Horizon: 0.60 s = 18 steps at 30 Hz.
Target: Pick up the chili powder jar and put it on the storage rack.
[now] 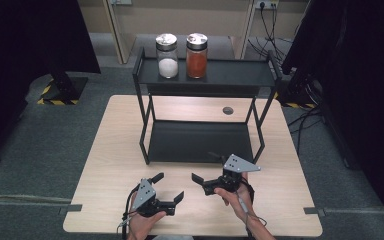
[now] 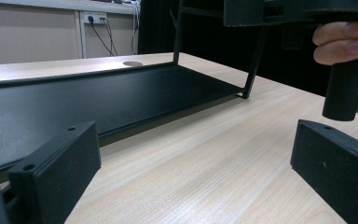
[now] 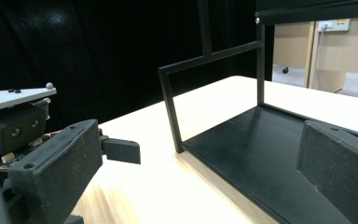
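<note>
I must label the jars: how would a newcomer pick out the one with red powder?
Find the black two-tier rack on the wooden table. Two lidded glass jars stand on its top shelf. The red-powder jar is the right one; its neighbour, the white-powder jar, stands left.

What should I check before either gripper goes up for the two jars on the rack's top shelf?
1. Left gripper open and empty: ok, jaws stand wide apart.
2. Right gripper open and empty: ok, jaws apart, nothing between them.
3. White-filled jar upright on the top shelf: ok.
4. Red-filled jar upright beside it: ok; whether the two touch: cannot tell.
5. Jar lids seated tight: cannot tell.
6. Lower shelf bare for placing: ok.
</note>
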Motion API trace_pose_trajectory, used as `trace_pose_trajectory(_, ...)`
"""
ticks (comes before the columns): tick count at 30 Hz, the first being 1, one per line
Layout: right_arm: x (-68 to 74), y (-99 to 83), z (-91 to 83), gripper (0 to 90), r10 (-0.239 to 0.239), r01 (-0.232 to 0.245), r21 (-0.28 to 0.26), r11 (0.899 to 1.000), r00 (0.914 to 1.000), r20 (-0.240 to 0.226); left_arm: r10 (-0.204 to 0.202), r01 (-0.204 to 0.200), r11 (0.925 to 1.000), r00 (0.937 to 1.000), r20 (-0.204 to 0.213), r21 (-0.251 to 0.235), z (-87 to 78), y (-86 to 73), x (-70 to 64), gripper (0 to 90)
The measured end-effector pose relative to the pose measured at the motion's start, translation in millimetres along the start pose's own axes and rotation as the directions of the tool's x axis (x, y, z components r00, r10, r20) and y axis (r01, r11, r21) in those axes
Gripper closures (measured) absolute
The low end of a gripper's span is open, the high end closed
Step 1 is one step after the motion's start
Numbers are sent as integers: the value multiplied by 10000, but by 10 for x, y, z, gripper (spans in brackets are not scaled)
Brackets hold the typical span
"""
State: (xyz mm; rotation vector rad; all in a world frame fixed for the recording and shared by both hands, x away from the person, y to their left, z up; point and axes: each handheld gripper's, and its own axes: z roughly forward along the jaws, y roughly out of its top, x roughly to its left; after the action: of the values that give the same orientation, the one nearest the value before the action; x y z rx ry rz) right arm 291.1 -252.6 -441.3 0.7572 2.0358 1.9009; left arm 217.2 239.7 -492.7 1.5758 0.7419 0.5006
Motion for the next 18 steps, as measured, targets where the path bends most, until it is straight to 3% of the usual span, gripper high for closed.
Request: trace_pose_trajectory(18,-10,-196,-39,6,55,-62,234,9997,9996,276,-17,17,10000,10000,-41,-16,3,0,7,7)
